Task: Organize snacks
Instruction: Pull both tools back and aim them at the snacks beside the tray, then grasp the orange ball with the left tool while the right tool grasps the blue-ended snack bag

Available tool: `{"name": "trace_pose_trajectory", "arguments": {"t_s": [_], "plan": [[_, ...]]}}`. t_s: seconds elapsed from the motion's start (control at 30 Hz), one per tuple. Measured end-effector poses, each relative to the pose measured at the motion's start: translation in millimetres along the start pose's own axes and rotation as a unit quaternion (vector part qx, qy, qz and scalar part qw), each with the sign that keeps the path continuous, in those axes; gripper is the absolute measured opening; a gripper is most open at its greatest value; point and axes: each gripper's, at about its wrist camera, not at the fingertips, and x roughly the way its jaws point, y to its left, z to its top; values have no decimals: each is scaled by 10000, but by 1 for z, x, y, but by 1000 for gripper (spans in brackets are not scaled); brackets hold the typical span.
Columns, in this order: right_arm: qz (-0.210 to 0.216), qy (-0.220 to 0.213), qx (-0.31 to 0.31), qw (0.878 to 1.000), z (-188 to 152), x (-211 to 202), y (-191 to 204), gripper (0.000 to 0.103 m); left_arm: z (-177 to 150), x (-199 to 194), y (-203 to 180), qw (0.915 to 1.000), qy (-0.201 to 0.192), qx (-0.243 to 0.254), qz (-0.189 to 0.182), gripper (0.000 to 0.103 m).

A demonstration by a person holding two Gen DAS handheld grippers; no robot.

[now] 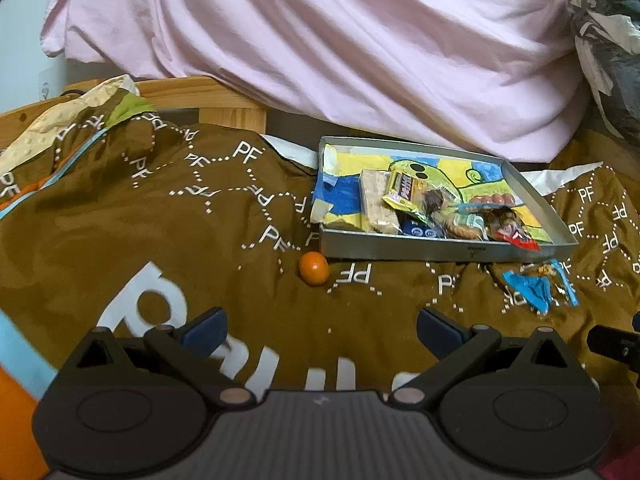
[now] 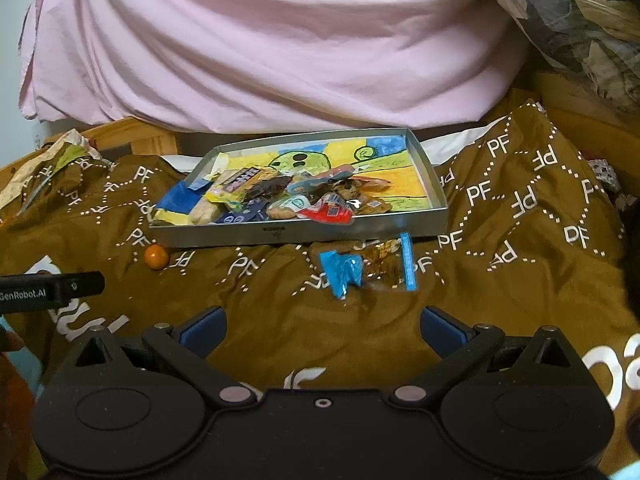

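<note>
Resting on bed: brown blanket (image 2: pixel 500 280), soft, yielding under anything pressed.
Tray (image 2: pixel 304 236): stiff, holds most snacks.
Blue packet (image 2: pixel 344 274): just before tray, light, crinkly, slippery; pinch its edge.
Orange ball (image 1: pixel 314 268): may roll.
Left hand-held gripper (image 1: pixel 322 328): spread, empty.
Right hand-held gripper (image 2: pixel 322 326): spread, empty.

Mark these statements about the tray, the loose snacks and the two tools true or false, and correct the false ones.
1. The orange ball lies inside the metal tray. False: it sits on the brown cloth, just outside the tray's near left corner.
2. The blue-wrapped snack lies on the cloth in front of the tray. True.
3. The right tool grips a packet. False: it is open and empty.
4. The left tool is open. True.
5. The tray holds several wrapped snacks. True.
</note>
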Motion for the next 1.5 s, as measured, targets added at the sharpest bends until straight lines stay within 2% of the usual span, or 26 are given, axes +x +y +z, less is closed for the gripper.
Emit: {"name": "trace_pose_trajectory", "arguments": {"t_s": [0.2,0.33,0.57,0.73,0.8,0.93,0.97,1.0,1.13,1.2,1.33,1.5], "plan": [[-58,71,-14,10000,12,30,-5,102,15,36,1,9996,101,150,-234,103],[-130,160,14,9998,21,55,-14,102,21,68,2,9984,371,197,-373,103],[-278,458,157,9984,32,101,-34,102,29,113,8,9966,712,210,-371,103],[19,842,332,9959,35,132,-45,102,35,136,15,9952,919,149,-299,102],[125,804,233,9964,34,137,-40,103,35,138,18,9954,866,100,-402,99],[251,741,-148,9968,34,136,-21,97,35,138,18,9946,860,132,-563,81],[275,738,-239,9966,34,136,-17,95,35,137,17,9943,868,172,-589,73],[336,732,-344,9962,33,136,-12,94,34,138,15,9936,907,205,-642,70],[454,702,-728,9938,31,135,9,90,35,137,16,9936,936,201,-607,67],[653,748,-782,9920,30,136,16,83,36,135,18,9935,951,153,-610,63],[637,730,-1098,9892,26,133,32,84,35,133,18,9930,965,224,-637,60],[759,767,-968,9894,26,133,29,86,38,142,22,9924,1057,98,-617,59]]}}
